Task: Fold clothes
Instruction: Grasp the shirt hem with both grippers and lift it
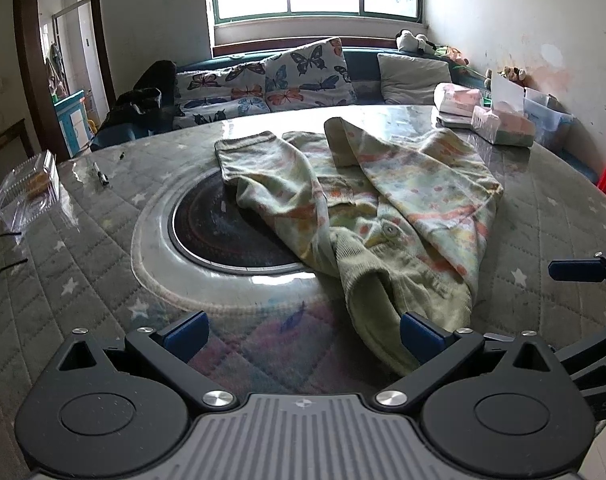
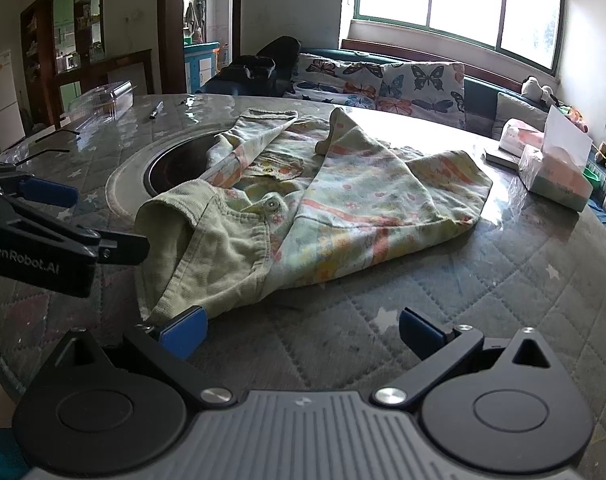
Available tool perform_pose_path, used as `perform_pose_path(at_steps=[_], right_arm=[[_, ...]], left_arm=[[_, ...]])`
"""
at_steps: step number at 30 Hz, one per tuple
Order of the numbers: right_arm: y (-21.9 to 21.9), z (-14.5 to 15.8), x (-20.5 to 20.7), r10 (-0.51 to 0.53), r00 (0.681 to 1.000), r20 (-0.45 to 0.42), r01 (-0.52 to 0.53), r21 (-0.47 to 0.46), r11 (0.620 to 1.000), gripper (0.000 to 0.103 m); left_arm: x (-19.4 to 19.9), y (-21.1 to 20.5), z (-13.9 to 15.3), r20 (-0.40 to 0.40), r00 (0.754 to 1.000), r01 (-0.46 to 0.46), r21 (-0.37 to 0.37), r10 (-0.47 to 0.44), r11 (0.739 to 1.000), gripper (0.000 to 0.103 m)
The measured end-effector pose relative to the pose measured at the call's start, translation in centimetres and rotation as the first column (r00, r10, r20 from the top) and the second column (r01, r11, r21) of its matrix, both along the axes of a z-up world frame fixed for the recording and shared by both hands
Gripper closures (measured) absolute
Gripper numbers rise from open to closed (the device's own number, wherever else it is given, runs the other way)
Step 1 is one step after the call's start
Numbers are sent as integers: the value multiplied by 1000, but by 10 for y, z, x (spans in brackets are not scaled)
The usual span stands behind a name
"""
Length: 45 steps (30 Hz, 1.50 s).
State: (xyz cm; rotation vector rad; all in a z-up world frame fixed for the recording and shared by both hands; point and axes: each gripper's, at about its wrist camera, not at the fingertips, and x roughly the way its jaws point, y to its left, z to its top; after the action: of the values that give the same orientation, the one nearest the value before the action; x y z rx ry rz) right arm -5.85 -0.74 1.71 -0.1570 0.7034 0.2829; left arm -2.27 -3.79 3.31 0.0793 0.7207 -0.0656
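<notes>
Round table (image 1: 83, 264), covered by a quilted grey cloth with stars under a clear sheet; a dark circular inset (image 1: 223, 232) is set at centre frame in the left wrist view.

Garment (image 1: 367, 208): pale green, patterned in orange and yellow, one button (image 1: 391, 231) seen near its middle. It is laid crumpled across centre and centre-right of the left wrist view, partly over the inset's right edge. A ribbed cuff or hem is turned toward the lower edge of the frame.

Left gripper (image 1: 303, 336): jaws spread wide, nothing held. Its right blue pad lies just beside the garment's near hem; contact cannot be told.

Right gripper (image 2: 303, 330): jaws likewise spread wide, empty. Its left pad is seen just beside the garment's lower edge, at lower left of centre in the right wrist view.

Tissue packs (image 1: 503, 126) noted at upper right, a clear plastic box (image 1: 27, 190) at far left, a pen (image 1: 101, 174) near it. A sofa with butterfly cushions (image 1: 303, 72) is seen behind the table, under a window.
</notes>
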Motion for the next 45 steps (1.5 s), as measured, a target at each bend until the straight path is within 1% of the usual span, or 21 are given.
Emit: perform_pose_path(at_steps=[11, 20, 22, 27, 30, 33, 35, 39, 40, 41, 42, 43, 45], right_arm=[[-3, 9, 27, 9, 1000, 6, -9, 1, 1000, 0], [-17, 17, 74, -35, 999, 0, 35, 17, 999, 1], [-20, 18, 87, -40, 999, -2, 40, 14, 999, 6], [-21, 17, 120, -45, 999, -10, 45, 3, 999, 12], [-21, 19, 146, -45, 999, -13, 45, 11, 999, 19], [-18, 22, 172, -44, 999, -13, 44, 29, 999, 21], [-14, 25, 191, -44, 999, 2, 44, 31, 999, 23], [-6, 25, 223, -28, 1000, 4, 28, 40, 999, 30], [-3, 24, 231, -25, 1000, 4, 25, 40, 999, 30], [-1, 22, 238, -18, 1000, 0, 18, 41, 999, 30], [0, 21, 245, -10, 1000, -3, 10, 42, 999, 34], [2, 19, 252, -4, 1000, -6, 4, 43, 999, 35], [6, 14, 266, 2, 1000, -15, -1, 42, 999, 35]], left_arm=[[24, 10, 14, 24, 1000, -8, 4, 8, 1000, 0], [68, 20, 21, 36, 999, -22, 14, 22, 1000, 0], [80, 20, 19, 29, 999, -16, 11, 15, 1000, 0], [109, 15, 16, 30, 1000, 1, 11, -1, 1000, 0], [127, 14, 15, 25, 1000, 17, -5, -16, 1000, 0], [144, 10, 13, 27, 999, 28, 1, -29, 1000, 1], [157, 9, 9, 20, 999, 26, -4, -26, 1000, 1], [180, 10, 0, -12, 1000, 26, -21, -27, 999, 10], [186, 10, -2, -20, 999, 29, -25, -30, 999, 11], [190, 9, -5, -27, 999, 34, -28, -35, 999, 15], [194, 9, -7, -34, 999, 39, -30, -40, 999, 18], [198, 8, -9, -41, 998, 44, -32, -45, 999, 21], [204, 7, -14, -56, 997, 52, -35, -54, 998, 30]])
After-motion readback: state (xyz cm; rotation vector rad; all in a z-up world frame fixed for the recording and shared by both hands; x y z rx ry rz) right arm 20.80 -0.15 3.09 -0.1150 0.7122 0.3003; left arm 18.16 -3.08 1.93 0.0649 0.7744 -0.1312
